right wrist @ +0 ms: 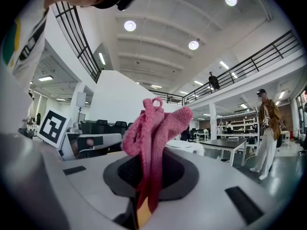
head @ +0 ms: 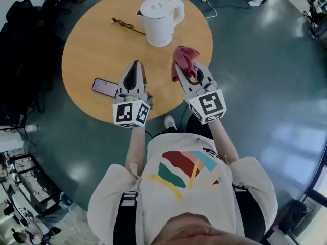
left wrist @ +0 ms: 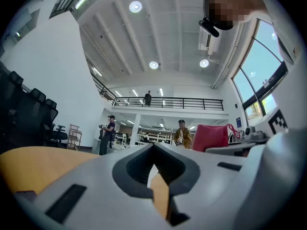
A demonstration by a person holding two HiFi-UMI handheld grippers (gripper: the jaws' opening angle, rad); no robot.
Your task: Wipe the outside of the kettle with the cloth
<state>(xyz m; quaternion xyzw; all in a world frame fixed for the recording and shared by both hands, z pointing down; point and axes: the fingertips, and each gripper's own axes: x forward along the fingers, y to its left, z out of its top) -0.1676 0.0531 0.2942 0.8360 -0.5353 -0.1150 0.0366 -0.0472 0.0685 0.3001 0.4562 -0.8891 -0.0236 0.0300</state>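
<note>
The white kettle (head: 159,20) stands upright near the far edge of the round wooden table (head: 92,50), lid down, handle toward the right edge. In the right gripper view its white top (right wrist: 184,147) shows just behind the cloth.

The pink cloth (head: 184,59) is bunched and stands up out of the right gripper (head: 185,71), on the near side of the kettle and clear of it. In the right gripper view the 2 jaws of this gripper (right wrist: 144,176) are pinched onto the cloth (right wrist: 156,128); its folds rise above them with a small loop on top.

The left gripper (head: 135,68) is over the near part of the table, beside the right one and apart from it. In its own view the left gripper (left wrist: 153,166) has its 2 jaws pressed together at the tips with nothing between them, only table wood showing through the slit below. The cloth (left wrist: 211,135) appears at the right of that view.

A thin dark cable (head: 126,26) lies left of the kettle. A phone (head: 104,87) lies flat toward the near-left edge, just left of the left gripper.
</note>
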